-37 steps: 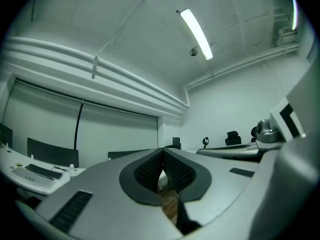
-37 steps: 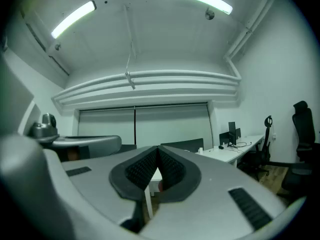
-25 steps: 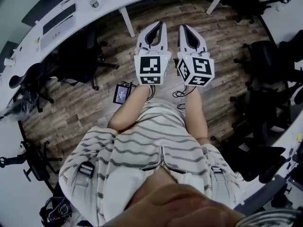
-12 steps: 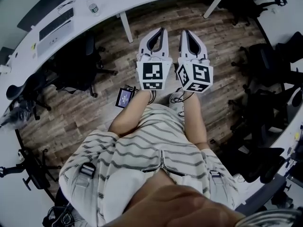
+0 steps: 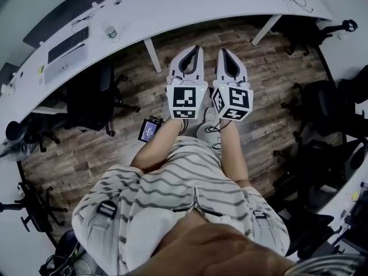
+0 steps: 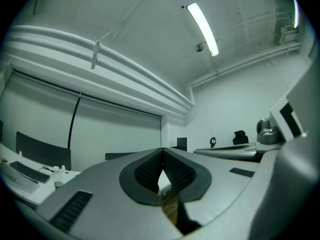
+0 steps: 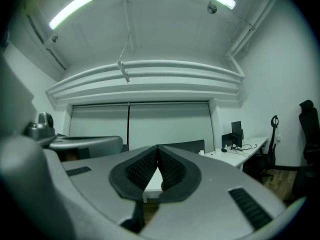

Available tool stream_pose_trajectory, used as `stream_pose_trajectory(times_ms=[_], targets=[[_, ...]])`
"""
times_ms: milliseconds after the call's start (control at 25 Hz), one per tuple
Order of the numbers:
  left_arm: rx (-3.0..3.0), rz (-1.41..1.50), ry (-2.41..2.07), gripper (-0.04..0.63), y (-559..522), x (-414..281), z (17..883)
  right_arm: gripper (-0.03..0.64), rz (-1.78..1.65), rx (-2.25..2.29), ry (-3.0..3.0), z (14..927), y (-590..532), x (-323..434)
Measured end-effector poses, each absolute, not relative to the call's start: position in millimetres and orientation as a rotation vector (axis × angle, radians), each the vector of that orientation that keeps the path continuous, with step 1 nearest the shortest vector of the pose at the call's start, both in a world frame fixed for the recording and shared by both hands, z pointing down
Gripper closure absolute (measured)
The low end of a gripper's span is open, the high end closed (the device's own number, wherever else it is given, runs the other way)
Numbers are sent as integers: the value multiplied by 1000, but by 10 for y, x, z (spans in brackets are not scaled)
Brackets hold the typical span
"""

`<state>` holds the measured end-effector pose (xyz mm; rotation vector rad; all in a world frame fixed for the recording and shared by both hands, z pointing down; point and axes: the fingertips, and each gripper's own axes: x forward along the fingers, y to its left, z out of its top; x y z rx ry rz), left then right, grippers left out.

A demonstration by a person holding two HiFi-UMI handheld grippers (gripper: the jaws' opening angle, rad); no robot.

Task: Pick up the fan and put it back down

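No fan shows in any view. In the head view my left gripper and right gripper are held side by side at waist height, pointing level toward a curved white desk. Both are shut with nothing between the pads. The left gripper view shows the left gripper with its dark pads meeting at the tip, against a white wall and ceiling. The right gripper looks the same in its own view. Each gripper's marker cube faces up.
A keyboard and a bottle lie on the desk's left part. Black office chairs stand at the left and right over a wood floor. A monitor sits on the desk far right.
The person has walked forward: the curved desk and the floor slid down the head view and more of the desktop shows. Both grippers stayed shut, side by side.
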<state>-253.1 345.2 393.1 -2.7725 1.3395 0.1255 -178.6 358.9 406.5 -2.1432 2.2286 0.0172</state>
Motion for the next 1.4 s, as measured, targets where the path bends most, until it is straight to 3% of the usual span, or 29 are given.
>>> stream_pose_trajectory(times_ms=[800, 1400], targets=[[-2693, 72, 1529, 588, 1448, -570, 3661, 606, 44, -1923, 2417, 3680, 1498, 97], [-2681, 31, 1600, 588, 329, -396, 3830, 606, 7, -1858, 2511, 3823, 320, 282]])
